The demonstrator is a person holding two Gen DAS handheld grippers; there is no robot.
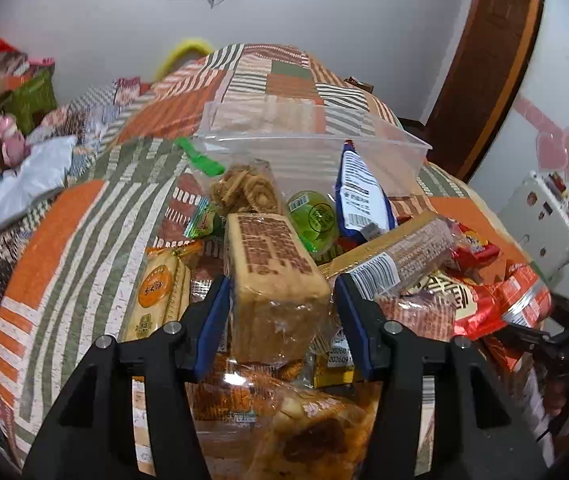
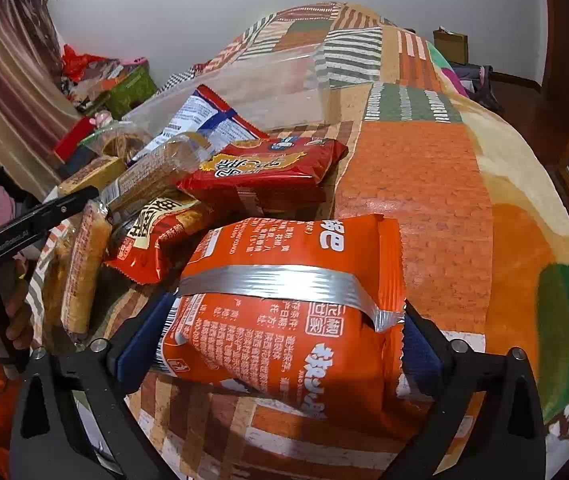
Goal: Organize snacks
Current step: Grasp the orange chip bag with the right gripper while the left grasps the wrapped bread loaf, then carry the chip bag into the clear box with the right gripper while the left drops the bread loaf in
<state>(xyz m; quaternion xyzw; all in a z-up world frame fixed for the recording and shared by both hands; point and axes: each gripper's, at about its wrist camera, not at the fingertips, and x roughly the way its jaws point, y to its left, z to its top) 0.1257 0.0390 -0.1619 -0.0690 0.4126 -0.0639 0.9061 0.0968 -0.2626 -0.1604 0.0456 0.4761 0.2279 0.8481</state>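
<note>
A pile of snack packs lies on a patchwork bedspread (image 1: pixel 64 216). My left gripper (image 1: pixel 280 312) has its blue pads around a long tan biscuit pack (image 1: pixel 272 264); the left pad touches it, the right pad stands a little off. My right gripper (image 2: pixel 284 344) is shut on an orange snack bag (image 2: pixel 292 304) with a silver seam, held above the bedspread (image 2: pixel 416 184). A clear plastic bin (image 1: pixel 316 140) sits behind the pile, with a blue-and-white bag (image 1: pixel 360 196) leaning on it. The bin also shows in the right wrist view (image 2: pixel 244 88).
Around the left gripper lie a green jelly cup (image 1: pixel 312 220), twisted fried snacks (image 1: pixel 240 192), a second long biscuit pack (image 1: pixel 400 256) and red bags (image 1: pixel 480 296). Red bags (image 2: pixel 268 168) lie in the right view. The left gripper's handle (image 2: pixel 24 224) shows at left.
</note>
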